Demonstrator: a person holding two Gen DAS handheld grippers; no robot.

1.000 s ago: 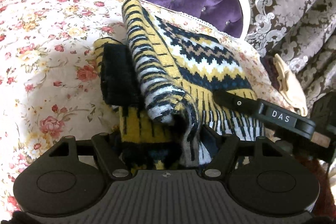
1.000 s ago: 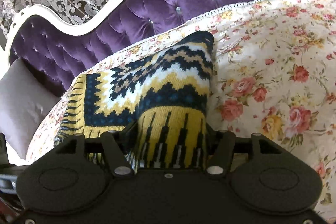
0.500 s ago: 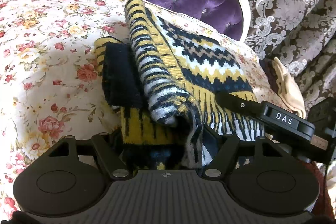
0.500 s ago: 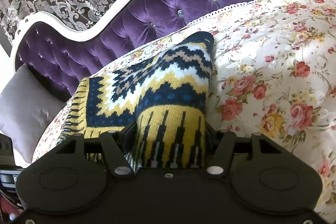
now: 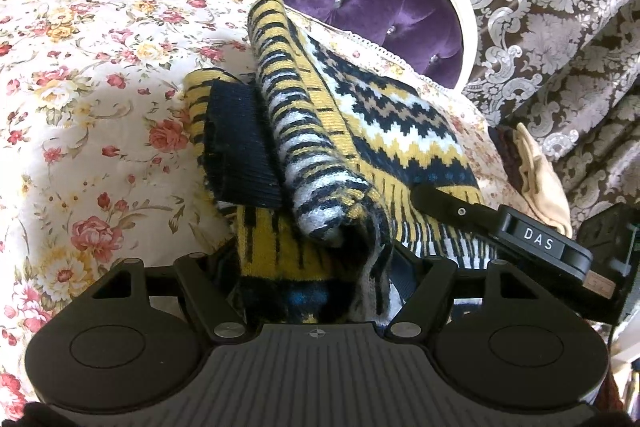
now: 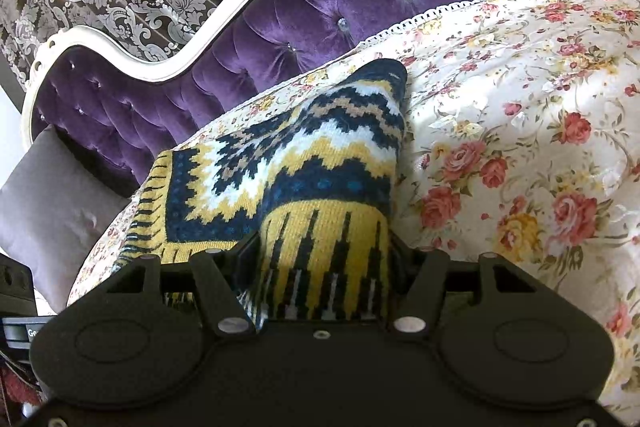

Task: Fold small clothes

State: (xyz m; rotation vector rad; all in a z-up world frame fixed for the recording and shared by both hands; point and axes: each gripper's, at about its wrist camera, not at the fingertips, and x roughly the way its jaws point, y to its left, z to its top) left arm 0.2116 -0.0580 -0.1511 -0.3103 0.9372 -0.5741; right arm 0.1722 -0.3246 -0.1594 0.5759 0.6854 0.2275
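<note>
Left gripper (image 5: 316,267) pinches a bunched edge of the knit sweater (image 5: 384,123). Right gripper (image 6: 324,267) pinches another folded edge of it. Sweater rests on the floral bedspread (image 5: 92,67).

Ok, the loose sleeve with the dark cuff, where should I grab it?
Take the sleeve at its navy ribbed cuff, coming from the open bedspread side. The cuff lies free on top beside the sweater's raised fold, while both grippers already hold bunched hem.
</note>
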